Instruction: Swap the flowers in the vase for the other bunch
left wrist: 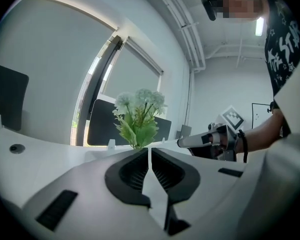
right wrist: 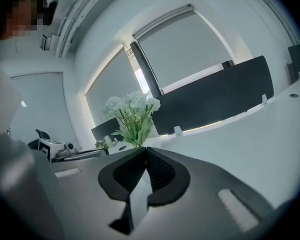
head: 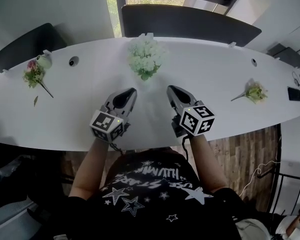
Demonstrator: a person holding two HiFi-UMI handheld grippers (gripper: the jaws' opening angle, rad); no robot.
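A bunch of white and green flowers (head: pixel 146 58) stands upright at the middle of the white table (head: pixel 80 114); whatever holds it is hidden under the blooms. A pink bunch (head: pixel 34 74) lies at the far left, and a small pale bunch (head: pixel 252 91) lies at the right. My left gripper (head: pixel 131 91) and right gripper (head: pixel 171 89) hover side by side just in front of the white flowers, both shut and empty. The left gripper view has the flowers (left wrist: pixel 139 116) straight past its closed tips (left wrist: pixel 149 149). In the right gripper view the flowers (right wrist: pixel 132 114) also stand beyond the closed tips (right wrist: pixel 146 149).
A pale rounded object (head: pixel 44 60) sits beside the pink bunch. The tabletop has round cable holes (head: pixel 73 61) (head: pixel 253 62), and a black device (head: pixel 294 94) lies at the far right. Dark chair backs (head: pixel 190 24) line the table's far side below the window.
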